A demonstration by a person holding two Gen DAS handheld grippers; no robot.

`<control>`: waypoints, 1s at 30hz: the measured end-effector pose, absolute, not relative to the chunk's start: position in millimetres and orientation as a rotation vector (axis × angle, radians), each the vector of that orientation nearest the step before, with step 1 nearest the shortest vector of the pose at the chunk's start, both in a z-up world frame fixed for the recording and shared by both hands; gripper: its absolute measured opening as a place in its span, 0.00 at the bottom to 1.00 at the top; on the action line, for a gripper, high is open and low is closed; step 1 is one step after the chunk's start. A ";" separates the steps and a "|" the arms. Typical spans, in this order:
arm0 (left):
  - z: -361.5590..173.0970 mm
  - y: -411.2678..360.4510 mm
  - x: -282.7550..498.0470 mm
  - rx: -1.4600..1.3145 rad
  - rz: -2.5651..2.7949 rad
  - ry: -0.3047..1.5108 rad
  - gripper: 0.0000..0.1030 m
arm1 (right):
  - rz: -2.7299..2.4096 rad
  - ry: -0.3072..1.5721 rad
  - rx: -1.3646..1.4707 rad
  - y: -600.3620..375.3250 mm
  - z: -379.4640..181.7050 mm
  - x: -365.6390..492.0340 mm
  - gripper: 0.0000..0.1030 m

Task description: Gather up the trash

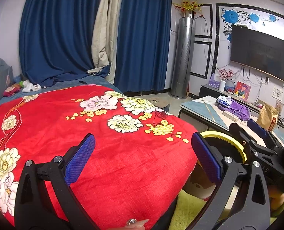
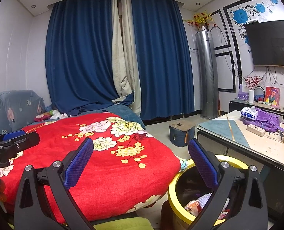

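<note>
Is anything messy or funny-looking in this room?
Yes. The beige inner curtain is bunched and crumpled low down instead of hanging straight, and the dark blue curtain spills onto the bed. Small soft toys lie jumbled by the grey heart-print cushion.

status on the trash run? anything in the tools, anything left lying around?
Done: the yellow-rimmed bin already holds wrappers and paper scraps. In hand: nothing; left tool and right tool are both open and empty above the red blanket. Left: no loose trash shows on the blanket; the tissue pack on the table is unclear as trash.
</note>
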State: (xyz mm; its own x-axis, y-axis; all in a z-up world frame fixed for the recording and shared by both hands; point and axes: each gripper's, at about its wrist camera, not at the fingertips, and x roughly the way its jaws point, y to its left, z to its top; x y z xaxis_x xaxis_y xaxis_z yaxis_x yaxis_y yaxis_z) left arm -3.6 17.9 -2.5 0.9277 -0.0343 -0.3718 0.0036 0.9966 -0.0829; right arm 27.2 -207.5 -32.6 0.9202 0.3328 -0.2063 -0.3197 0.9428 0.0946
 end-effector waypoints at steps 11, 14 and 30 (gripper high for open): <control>-2.6 17.5 -3.7 -0.081 -0.019 0.383 0.90 | 0.336 0.222 0.060 -208.9 -33.7 25.4 0.94; -3.3 17.2 -3.7 -0.081 -0.022 0.386 0.90 | 0.334 0.222 0.061 -209.5 -33.6 25.2 0.94; -12.9 10.4 1.1 -0.076 -0.020 0.432 0.90 | 0.310 0.233 0.068 -215.9 -35.7 24.7 0.94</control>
